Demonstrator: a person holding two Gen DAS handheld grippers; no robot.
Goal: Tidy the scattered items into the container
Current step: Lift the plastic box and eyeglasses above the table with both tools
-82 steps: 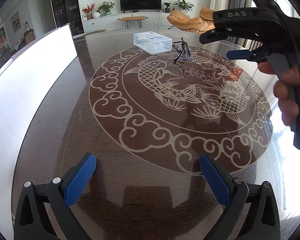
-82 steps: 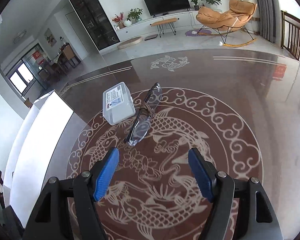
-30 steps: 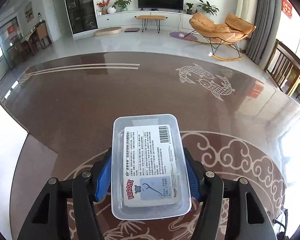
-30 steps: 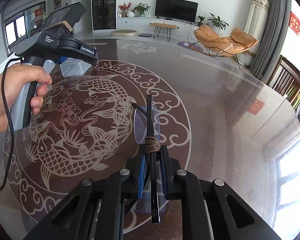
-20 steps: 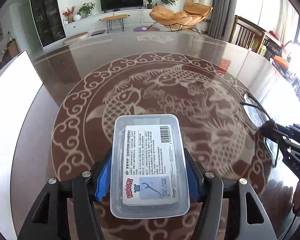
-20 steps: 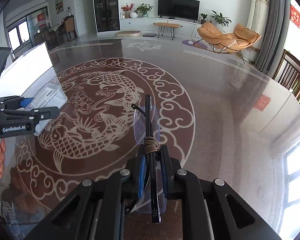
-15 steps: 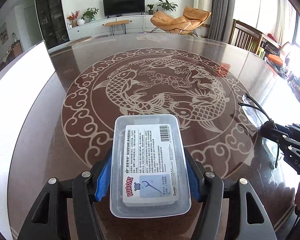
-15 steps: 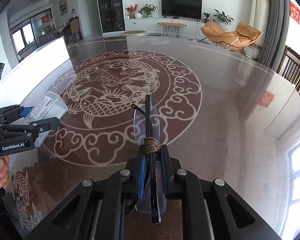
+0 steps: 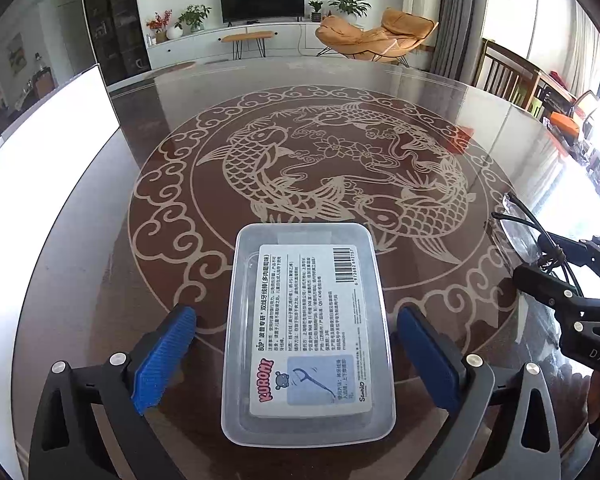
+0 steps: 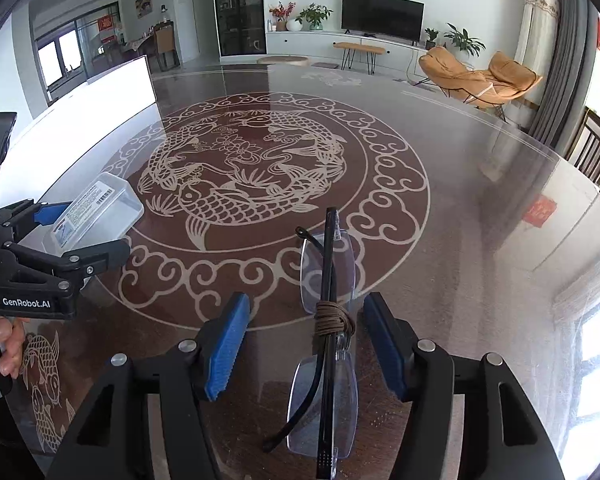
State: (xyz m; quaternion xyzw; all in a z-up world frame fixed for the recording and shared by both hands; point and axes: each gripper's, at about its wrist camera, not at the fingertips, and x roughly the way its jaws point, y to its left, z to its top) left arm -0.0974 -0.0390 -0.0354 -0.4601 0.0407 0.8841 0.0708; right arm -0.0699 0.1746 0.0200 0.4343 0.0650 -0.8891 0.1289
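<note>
A clear plastic box (image 9: 308,332) with a printed label lies on the table between the blue pads of my left gripper (image 9: 300,356). Its jaws are opening and there is a gap on each side of the box. Folded glasses (image 10: 328,320), with a brown cord wound round them, lie between the pads of my right gripper (image 10: 304,344). Those jaws are opening too, and neither pad touches the frame. The right wrist view shows the left gripper (image 10: 96,226) and the box (image 10: 96,212) at the left. The left wrist view has the right gripper (image 9: 540,256) at its right edge.
The round dark table (image 9: 172,92) has a glossy top with a pale fish pattern. A large white flat-sided thing (image 9: 40,152) stands along its left side. A hand (image 10: 0,340) holds the left gripper's handle. Wooden chairs (image 9: 512,80) stand beyond the far right rim.
Both grippers carried their loads towards the near part of the table. Their jaws have since spread apart, letting go of the box and the glasses.
</note>
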